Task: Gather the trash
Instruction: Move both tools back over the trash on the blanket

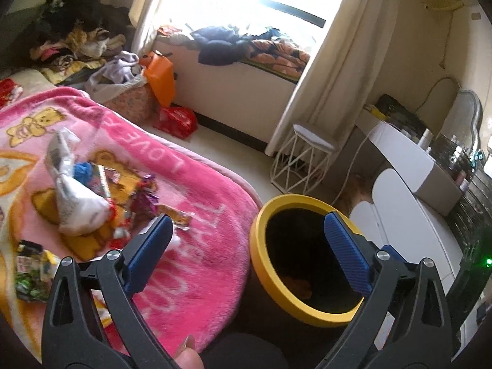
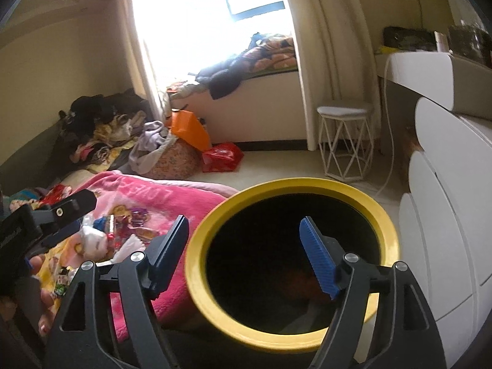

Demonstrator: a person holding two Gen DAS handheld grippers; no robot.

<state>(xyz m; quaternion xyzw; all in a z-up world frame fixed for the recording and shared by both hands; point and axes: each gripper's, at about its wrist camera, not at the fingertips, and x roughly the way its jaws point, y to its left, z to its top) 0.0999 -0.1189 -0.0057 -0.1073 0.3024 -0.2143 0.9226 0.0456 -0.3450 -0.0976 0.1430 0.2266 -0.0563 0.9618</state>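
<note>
1. The right tongs [image 2: 243, 252] are seen spread wide and empty, poised directly over the mouth of the yellow-rimmed bin [image 2: 196, 286], presumably so that a dropped piece falls straight in.
2. The left tongs [image 1: 246, 246] are likewise held fully spread with nothing between the pads; the bin [image 1: 258, 246] lies just beyond their right pad.
3. Something orange is dimly made out at the bin's dark bottom.
4. Left of both tongs, the remaining trash is found: candy wrappers [image 1: 144, 196] and a crumpled white bag [image 1: 77, 206] scattered on the pink blanket [image 1: 196, 190] covering the bed.
5. Farther off, a white wire stool [image 1: 304, 160] is placed by the curtain.
</note>
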